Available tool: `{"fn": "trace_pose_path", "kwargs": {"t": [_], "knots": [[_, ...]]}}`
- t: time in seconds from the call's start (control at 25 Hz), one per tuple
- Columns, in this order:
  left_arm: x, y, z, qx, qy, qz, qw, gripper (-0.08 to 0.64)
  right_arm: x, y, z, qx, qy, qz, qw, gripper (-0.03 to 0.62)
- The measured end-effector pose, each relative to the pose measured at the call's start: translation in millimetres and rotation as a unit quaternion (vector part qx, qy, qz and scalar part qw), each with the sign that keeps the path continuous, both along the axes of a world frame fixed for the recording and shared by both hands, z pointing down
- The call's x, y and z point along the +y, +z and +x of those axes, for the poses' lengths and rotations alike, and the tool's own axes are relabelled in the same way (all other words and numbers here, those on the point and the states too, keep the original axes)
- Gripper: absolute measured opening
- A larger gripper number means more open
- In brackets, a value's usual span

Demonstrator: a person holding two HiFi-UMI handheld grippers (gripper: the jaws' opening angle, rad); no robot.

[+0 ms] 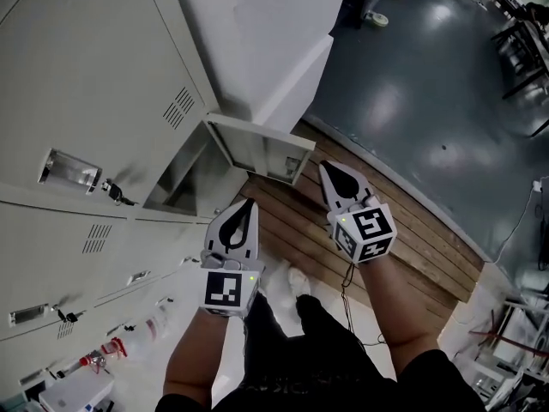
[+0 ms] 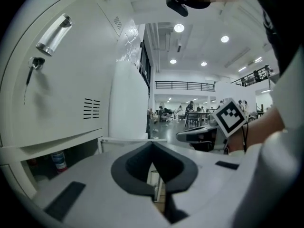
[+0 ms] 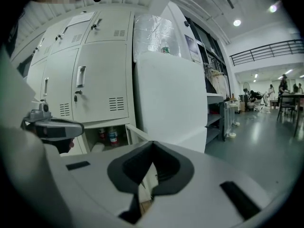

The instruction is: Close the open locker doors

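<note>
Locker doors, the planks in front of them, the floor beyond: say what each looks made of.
Locker doors: likely painted sheet metal, pale matte grey; the punched vent slots and folded edges suggest it. Planks: wood, brown boards with visible seams. Floor: probably coated concrete or vinyl, dark and glossy, reflecting the ceiling lights.

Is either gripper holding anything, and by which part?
Nothing is held: the left gripper and the right gripper both have their jaws shut and empty.
</note>
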State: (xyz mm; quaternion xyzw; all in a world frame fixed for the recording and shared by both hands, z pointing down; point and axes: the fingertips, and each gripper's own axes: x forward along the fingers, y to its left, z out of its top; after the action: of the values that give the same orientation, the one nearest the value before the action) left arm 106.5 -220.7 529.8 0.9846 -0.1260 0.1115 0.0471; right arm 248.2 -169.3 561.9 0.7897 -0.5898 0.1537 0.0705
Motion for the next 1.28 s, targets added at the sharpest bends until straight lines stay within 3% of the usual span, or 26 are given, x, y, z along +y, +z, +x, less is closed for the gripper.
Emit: {"fn": "trace_pose_path", "kwargs": {"t": [0.2, 0.28, 0.68, 1.0, 1.28], "knots": [[8, 20, 18, 0.001, 0.015, -0.006, 0.9999, 0.005, -1, 21, 12, -0.007, -0.006, 0.006, 1.0, 0.002], [11, 28, 21, -0.001, 0.019, -0.01, 0.9998, 0.005, -4, 30, 15, -0.015, -0.019, 0.005, 1.0, 0.094], [12, 47, 20, -0.005, 0.018, -0.027, 0.9995, 0.005, -38, 43, 26, -0.002, -0.069, 0.001, 0.998, 0.175], [2, 47, 12, -0.003, 0.012, -0.023, 0.9997, 0.005, -49, 51, 22, 0.017, -0.084, -0.018, 0.996, 0.176], [5, 49, 3, -0.002, 0.005, -0.028, 0.9996, 0.005, -48, 50, 19, 0.023, -0.083, -0.022, 0.996, 0.138]]}}
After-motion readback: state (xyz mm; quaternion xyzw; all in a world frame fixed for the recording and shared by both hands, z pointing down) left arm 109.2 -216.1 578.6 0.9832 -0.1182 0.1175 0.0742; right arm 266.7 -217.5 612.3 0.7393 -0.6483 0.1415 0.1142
